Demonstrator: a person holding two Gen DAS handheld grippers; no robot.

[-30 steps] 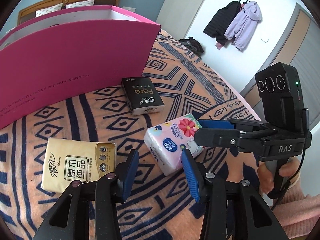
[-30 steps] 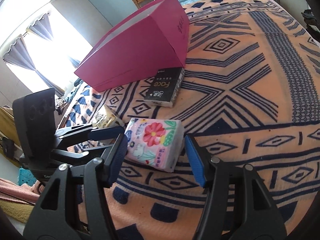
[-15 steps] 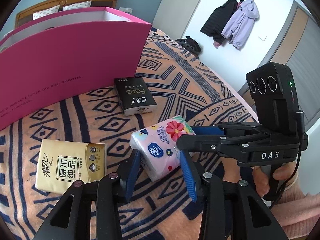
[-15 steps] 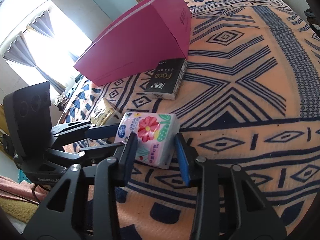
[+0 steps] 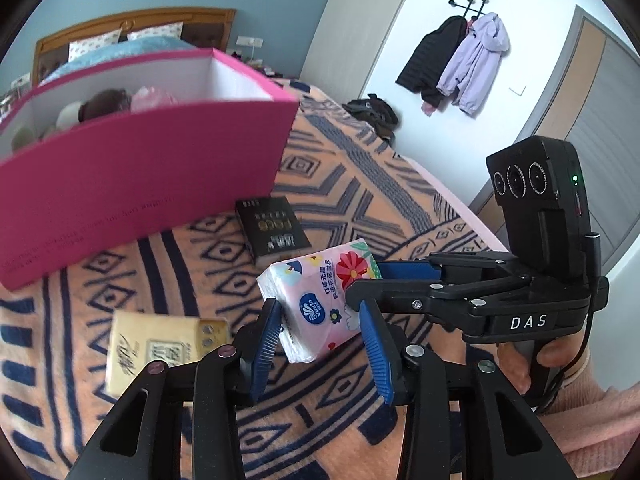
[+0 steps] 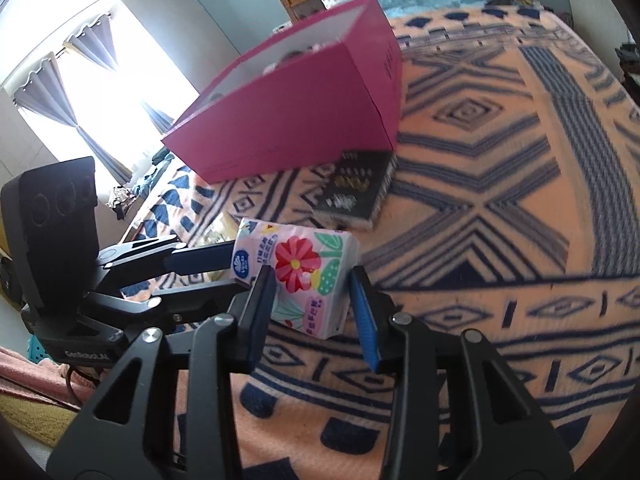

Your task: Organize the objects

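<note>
Two black grippers with blue pads, left gripper [image 5: 320,344] and right gripper [image 6: 314,312], both clamp one pink floral soft tissue pack [image 5: 320,300], lifted above the orange patterned bedspread [image 6: 500,208].

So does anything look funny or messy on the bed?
Nothing is spilled or broken. The odd bit: both grippers, left and right, pinch the same flowery tissue pack at once, holding it tilted. The black pack and yellow pack lie outside the pink box.
</note>
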